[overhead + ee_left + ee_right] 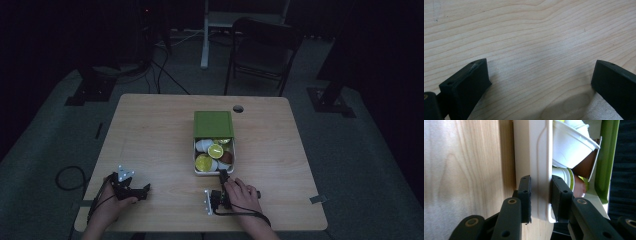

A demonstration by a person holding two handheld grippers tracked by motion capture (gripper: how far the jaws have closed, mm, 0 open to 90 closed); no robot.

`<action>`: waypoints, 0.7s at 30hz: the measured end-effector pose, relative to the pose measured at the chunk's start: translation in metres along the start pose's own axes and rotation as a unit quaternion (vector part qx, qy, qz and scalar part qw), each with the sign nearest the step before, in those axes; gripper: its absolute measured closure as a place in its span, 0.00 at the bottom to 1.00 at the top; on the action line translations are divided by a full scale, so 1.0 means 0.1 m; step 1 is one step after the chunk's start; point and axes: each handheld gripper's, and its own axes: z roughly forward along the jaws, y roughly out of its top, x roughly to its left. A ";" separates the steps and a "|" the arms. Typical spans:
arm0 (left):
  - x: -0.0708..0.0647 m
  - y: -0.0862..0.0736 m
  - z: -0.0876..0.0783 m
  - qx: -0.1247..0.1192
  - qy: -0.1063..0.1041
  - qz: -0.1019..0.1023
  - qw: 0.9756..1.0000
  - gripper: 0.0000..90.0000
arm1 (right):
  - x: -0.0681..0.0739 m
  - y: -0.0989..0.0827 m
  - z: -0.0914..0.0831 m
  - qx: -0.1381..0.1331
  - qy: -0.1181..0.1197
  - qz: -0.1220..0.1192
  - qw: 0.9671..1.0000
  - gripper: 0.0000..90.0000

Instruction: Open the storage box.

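The right gripper [541, 198] is pinching the near wall of a white box [537, 157], its two fingers [525, 197] clamped on the thin plastic, one on the outside and one on the inside. In the high view that gripper [221, 174] is lying at the near right corner of the box [197, 170], with the person's right hand [241, 195] wrapped around its body. The box is sitting at the middle of the wooden bench [150, 135], and its green lid [213, 124] is covering the far half, leaving the near half uncovered. Inside, small cups [204, 145] are lying jumbled: white ones, a brown one [226, 157] and two with yellow faces [215, 150]; up close, a white cup [571, 147] is leaning over a brown one [585, 166]. The left gripper [540, 80] is resting with its fingers [471, 82] spread wide apart over bare wood. It is sitting at the near left of the bench [131, 187], well apart from the box, in the person's left hand [112, 205]. A dark folding chair [260, 50] is standing on the floor beyond the far edge.
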 end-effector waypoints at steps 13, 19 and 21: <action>0.00 0.00 0.00 0.000 0.000 0.000 1.000 0.02 | 0.06 -0.01 -0.12 -0.006 0.010 -0.003 1.000 0.80; 0.00 0.00 0.00 0.000 0.000 0.000 1.000 0.02 | 0.08 0.00 -0.18 -0.013 0.012 -0.003 1.000 0.80; 0.00 0.00 0.00 0.000 0.000 0.000 1.000 0.02 | 0.08 -0.01 -0.19 -0.011 0.012 -0.001 1.000 0.80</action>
